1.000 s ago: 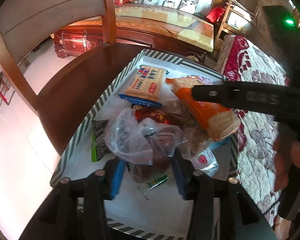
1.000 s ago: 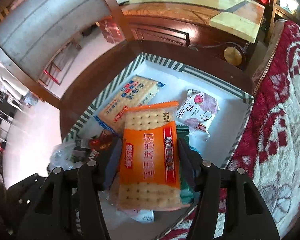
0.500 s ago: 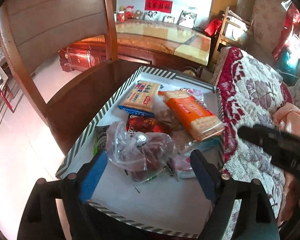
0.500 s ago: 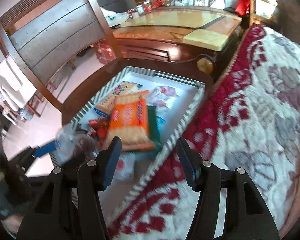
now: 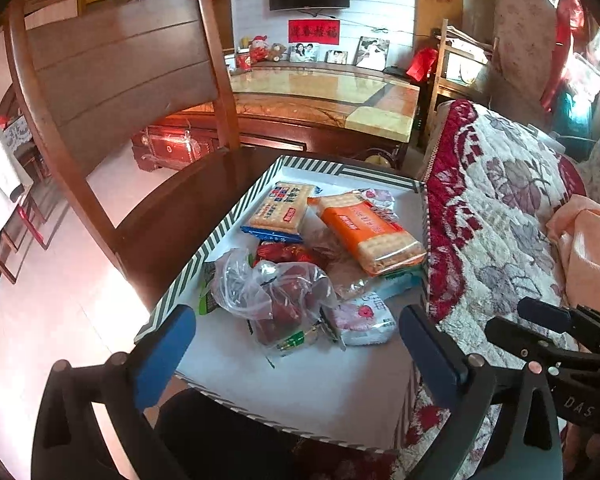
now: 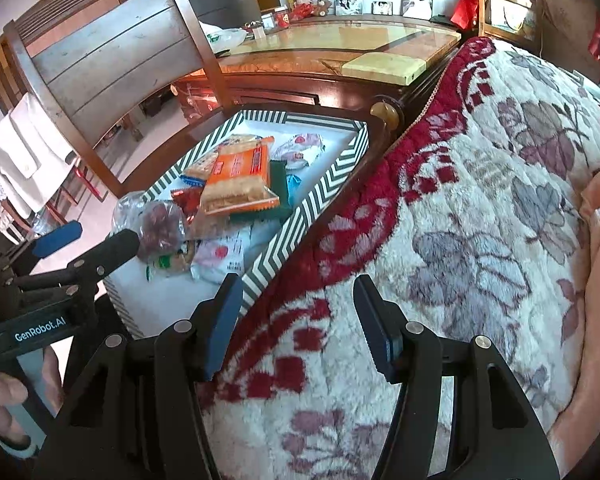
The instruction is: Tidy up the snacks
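Observation:
A striped-rim box (image 5: 236, 216) sits on a wooden chair and holds snacks: an orange cracker pack (image 5: 370, 228), a blue-edged cracker pack (image 5: 280, 210), a clear bag of red dates (image 5: 276, 296), a red packet (image 5: 284, 252) and a white-pink packet (image 5: 364, 318). My left gripper (image 5: 292, 344) is open and empty, pulled back above the box's near end. My right gripper (image 6: 300, 320) is open and empty over the blanket, right of the box (image 6: 308, 204). The orange pack (image 6: 240, 184) and the dates bag (image 6: 156, 228) also show in the right wrist view.
A red-and-white floral blanket (image 6: 460, 200) covers the surface right of the box. The chair back (image 5: 112, 80) rises at the left. A glass-topped wooden table (image 5: 320, 92) stands behind. Tiled floor (image 5: 40, 300) lies to the left.
Both grippers opened and pulled back from the box. The left let go of the dates bag; the right let go of the orange cracker pack, which now lies in the box.

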A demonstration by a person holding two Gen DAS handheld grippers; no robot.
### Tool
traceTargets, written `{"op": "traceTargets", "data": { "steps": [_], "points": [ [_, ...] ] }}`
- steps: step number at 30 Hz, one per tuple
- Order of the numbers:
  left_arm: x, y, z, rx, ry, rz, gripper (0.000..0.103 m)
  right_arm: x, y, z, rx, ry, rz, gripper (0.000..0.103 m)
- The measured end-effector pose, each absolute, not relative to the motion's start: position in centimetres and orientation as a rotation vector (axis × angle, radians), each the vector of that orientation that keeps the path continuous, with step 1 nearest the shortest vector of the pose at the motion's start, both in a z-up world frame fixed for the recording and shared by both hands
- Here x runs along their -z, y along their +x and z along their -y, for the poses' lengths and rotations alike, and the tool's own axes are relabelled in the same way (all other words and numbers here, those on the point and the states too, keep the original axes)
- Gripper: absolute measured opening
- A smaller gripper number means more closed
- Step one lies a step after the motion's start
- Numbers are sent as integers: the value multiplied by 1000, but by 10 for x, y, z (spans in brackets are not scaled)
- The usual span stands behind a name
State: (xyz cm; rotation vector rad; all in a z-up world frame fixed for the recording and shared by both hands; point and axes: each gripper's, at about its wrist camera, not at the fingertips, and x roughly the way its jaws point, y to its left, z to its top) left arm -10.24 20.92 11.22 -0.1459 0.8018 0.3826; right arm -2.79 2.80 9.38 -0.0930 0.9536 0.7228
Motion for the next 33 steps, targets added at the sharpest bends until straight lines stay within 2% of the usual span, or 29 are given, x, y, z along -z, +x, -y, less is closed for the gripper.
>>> {"op": "traceTargets", "data": {
  "steps": [33],
  "points": [
    [-117, -110, -197, -372, -116, -809, 103, -101, -43, -37, -754, -133, -949, 58]
  ]
}}
